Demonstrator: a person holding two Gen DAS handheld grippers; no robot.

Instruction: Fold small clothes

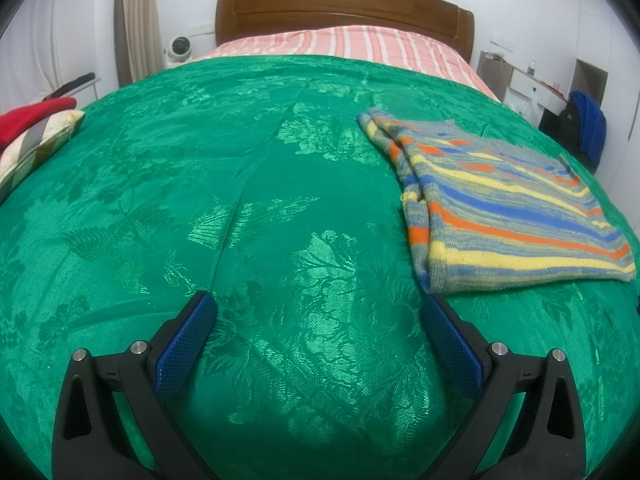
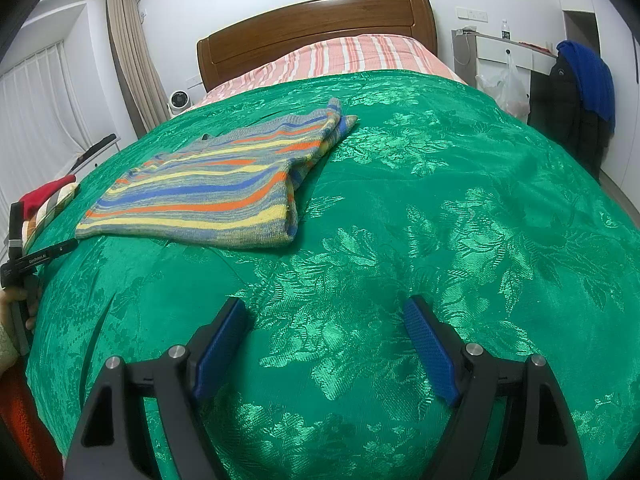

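Note:
A striped knit garment [image 1: 500,204] in blue, yellow, orange and grey lies folded flat on the green bedspread [image 1: 260,200]. In the left wrist view it sits to the right, its near corner just beyond my right fingertip. My left gripper [image 1: 316,304] is open above the spread with nothing between its blue pads. In the right wrist view the striped garment [image 2: 208,192] lies up and to the left. My right gripper [image 2: 326,308] is open over bare bedspread [image 2: 440,200], well apart from the garment. The left gripper's body [image 2: 28,264], in a hand, shows at the left edge.
A red item [image 1: 28,118] and a striped cushion [image 1: 36,144] rest at the bed's left edge. A pink striped sheet [image 1: 340,44] and wooden headboard [image 1: 344,10] are at the far end. A white fan [image 1: 179,48] stands left; a desk and dark jacket [image 2: 576,104] stand right.

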